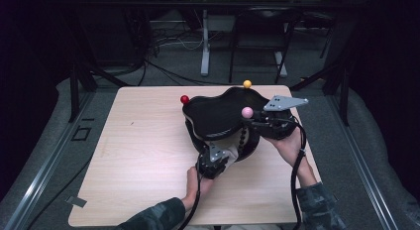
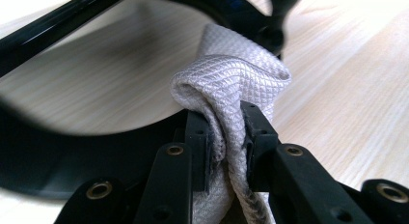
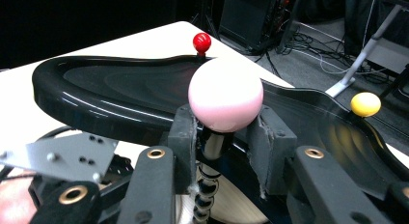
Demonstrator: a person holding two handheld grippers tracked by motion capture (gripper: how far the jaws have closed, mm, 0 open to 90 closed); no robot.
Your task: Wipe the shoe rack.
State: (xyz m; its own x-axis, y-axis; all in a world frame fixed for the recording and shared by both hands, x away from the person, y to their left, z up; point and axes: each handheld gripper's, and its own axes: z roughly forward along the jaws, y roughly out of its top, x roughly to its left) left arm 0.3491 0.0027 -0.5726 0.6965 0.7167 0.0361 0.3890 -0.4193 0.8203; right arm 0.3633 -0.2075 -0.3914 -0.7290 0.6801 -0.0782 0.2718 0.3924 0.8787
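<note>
Pale wooden tabletop (image 1: 143, 141) carries a black tray (image 1: 218, 113) — left gripper (image 2: 226, 137) jaws pinch a white cloth (image 2: 231, 84); right gripper (image 3: 224, 132) jaws clamp the pink ball's (image 3: 225, 94) stem.

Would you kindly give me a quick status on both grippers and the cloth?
Left gripper shut on white cloth. Right gripper grips post under pink ball on black tray. Nothing in the way.

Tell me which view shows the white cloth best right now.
The left gripper view: the white cloth sits bunched between the left gripper jaws, weave sharp. The high view shows a pale patch of it under the black tray. The right gripper view shows maybe a sliver.
</note>
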